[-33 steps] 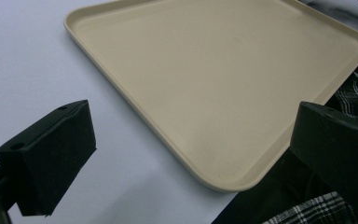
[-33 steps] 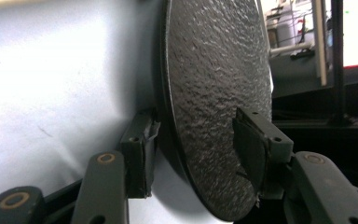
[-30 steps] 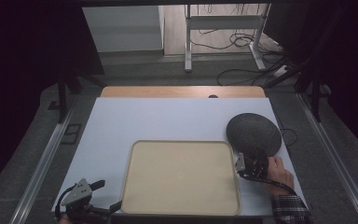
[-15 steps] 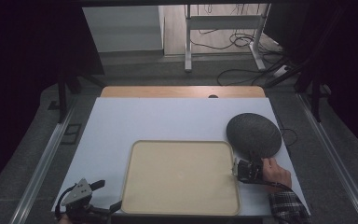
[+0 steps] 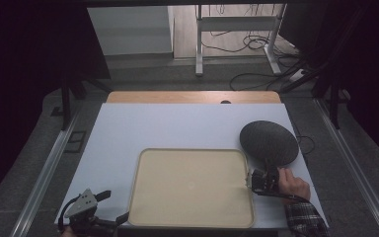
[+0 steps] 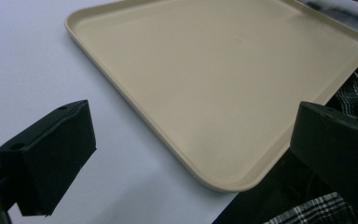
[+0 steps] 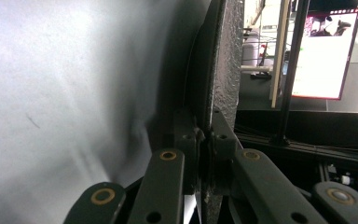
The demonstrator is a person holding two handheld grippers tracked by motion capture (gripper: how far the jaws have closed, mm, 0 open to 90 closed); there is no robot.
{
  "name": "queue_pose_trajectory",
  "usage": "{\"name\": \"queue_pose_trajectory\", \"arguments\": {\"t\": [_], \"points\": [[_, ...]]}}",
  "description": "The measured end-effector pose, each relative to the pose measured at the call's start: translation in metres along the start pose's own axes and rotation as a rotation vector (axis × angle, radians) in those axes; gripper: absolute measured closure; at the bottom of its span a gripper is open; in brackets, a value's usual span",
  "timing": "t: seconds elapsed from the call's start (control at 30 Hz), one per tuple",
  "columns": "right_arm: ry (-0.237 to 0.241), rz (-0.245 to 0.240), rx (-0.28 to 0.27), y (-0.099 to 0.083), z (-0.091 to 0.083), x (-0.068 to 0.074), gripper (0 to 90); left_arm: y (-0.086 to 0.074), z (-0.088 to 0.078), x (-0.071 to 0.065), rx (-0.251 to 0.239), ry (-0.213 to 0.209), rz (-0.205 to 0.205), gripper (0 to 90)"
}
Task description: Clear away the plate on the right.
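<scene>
I read the right claw as clamped on the near rim of the dark round plate, jaws having just closed, rim between the pads. Plate sits by the desk's right edge, just right of the beige tray's far right corner; tray lies leftward. Left claw gapes empty at the near left corner.

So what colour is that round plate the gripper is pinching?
The round plate is dark grey, almost black, with a speckled rough surface. The high view shows it best.
</scene>
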State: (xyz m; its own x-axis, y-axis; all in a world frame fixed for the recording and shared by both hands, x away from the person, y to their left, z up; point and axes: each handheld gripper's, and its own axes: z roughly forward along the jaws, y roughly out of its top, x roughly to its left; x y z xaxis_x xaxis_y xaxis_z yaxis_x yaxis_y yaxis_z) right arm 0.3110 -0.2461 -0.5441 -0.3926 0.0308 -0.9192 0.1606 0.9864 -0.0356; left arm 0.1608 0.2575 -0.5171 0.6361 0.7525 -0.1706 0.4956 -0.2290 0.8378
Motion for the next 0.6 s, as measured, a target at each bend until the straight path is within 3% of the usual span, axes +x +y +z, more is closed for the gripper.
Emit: {"name": "queue_pose_trajectory", "arguments": {"t": [0.17,0.4,0.6], "points": [[-0.015,0.006,-0.016,0.000,-0.005,-0.003,82.9,0.000,0.000,0.000,-0.004,0.000,-0.005,0.0],[-0.023,-0.021,-0.027,0.002,-0.013,-0.003,82.3,0.000,0.000,0.000,-0.005,0.001,-0.005,0.0],[-0.062,-0.020,-0.051,0.003,-0.023,-0.006,82.2,0.000,0.000,0.000,-0.004,0.002,-0.004,0.0]]}}
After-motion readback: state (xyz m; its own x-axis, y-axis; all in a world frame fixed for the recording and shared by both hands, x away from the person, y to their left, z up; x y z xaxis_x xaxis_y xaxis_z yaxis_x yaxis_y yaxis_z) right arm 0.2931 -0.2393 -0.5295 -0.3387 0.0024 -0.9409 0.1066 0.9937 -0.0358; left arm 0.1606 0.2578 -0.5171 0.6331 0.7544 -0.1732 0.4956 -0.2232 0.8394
